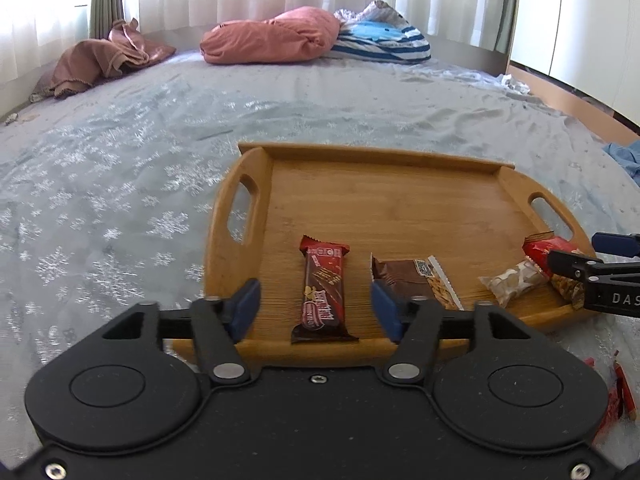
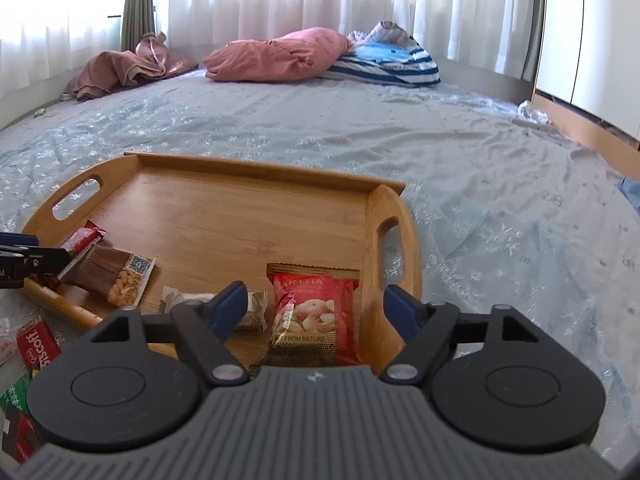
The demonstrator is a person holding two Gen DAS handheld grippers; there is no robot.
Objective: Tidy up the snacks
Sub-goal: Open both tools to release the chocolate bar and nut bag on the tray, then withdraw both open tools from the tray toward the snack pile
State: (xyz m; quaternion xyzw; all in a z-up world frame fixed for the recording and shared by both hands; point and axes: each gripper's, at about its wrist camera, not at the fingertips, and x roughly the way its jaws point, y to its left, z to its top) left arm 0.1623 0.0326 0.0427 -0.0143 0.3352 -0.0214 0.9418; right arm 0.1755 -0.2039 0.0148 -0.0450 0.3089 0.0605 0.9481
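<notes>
Both grippers hang spread and empty over the near edge of the wooden tray [image 1: 400, 208]. Your left gripper [image 1: 316, 306] straddles the red-brown chocolate bar [image 1: 323, 292], which lies lengthwise between the blue pads, touching neither. Your right gripper [image 2: 316, 312] stands wide over the red nut packet [image 2: 316, 312], which lies flat by the tray's right handle.

Step in hand, as it reads: both snacks set down, or about to be picked up; you cannot tell which from here. If you are grasping, come down square so the pads meet the long sides of the wrapper; foil is slick and will skid if you pinch a corner. Keep the right gripper's outer finger clear of the tray's raised handle wall.

Tray contents, left to right:
- chocolate bar, near the front rim
- brown peanut snack pack [image 1: 408, 280], just beside it, angled
- small clear-wrapped nougat piece [image 1: 514, 280], near the nut packet
- nut packet, hard by the right handle

All four crowd the front; the back half of the tray is bare wood.

Still off the tray on the bed: a red Biscoff pack [image 2: 38, 346] and other wrappers at the left edge of the right view, too cropped to name.
</notes>
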